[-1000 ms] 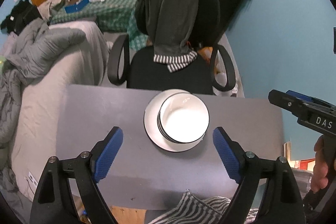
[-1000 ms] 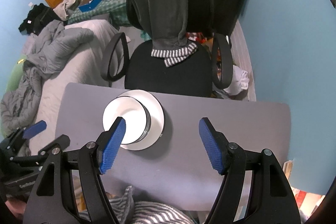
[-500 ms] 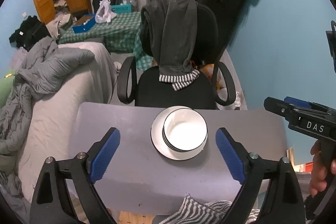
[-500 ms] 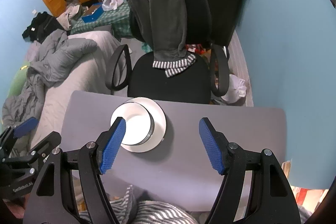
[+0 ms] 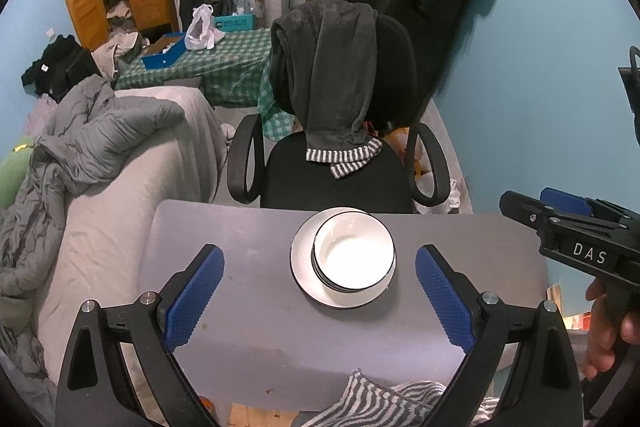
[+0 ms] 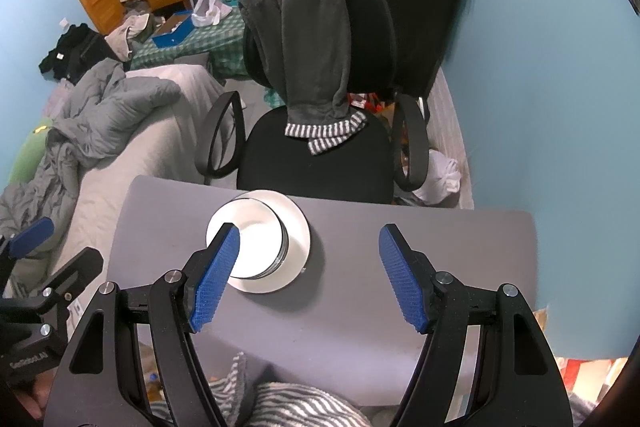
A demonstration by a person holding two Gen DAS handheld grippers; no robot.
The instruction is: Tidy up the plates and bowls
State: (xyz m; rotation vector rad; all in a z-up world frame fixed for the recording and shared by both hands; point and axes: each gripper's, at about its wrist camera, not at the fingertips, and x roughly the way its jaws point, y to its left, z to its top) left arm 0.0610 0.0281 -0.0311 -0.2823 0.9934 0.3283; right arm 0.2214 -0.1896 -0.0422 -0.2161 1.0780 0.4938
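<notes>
A stack of white bowls with thin dark rims [image 5: 353, 254] sits on a white plate [image 5: 304, 279] near the far edge of the grey table [image 5: 256, 311]. It also shows in the right wrist view, bowls [image 6: 260, 239] on the plate [image 6: 298, 239]. My left gripper [image 5: 319, 295] is open and empty, held above the table on the near side of the stack. My right gripper [image 6: 308, 275] is open and empty, to the right of the stack; its left pad [image 6: 214, 279] hides part of the bowls.
A black office chair [image 5: 340, 163] draped with a dark garment stands just behind the table. A bed with grey bedding [image 5: 100, 163] lies to the left. The blue wall [image 5: 540, 107] is on the right. A striped cloth [image 5: 380, 403] lies at the table's near edge.
Both grippers have pulled back and up from the stack, so the bowls and plate look smaller and farther. Both stay open. The stack has not moved.
</notes>
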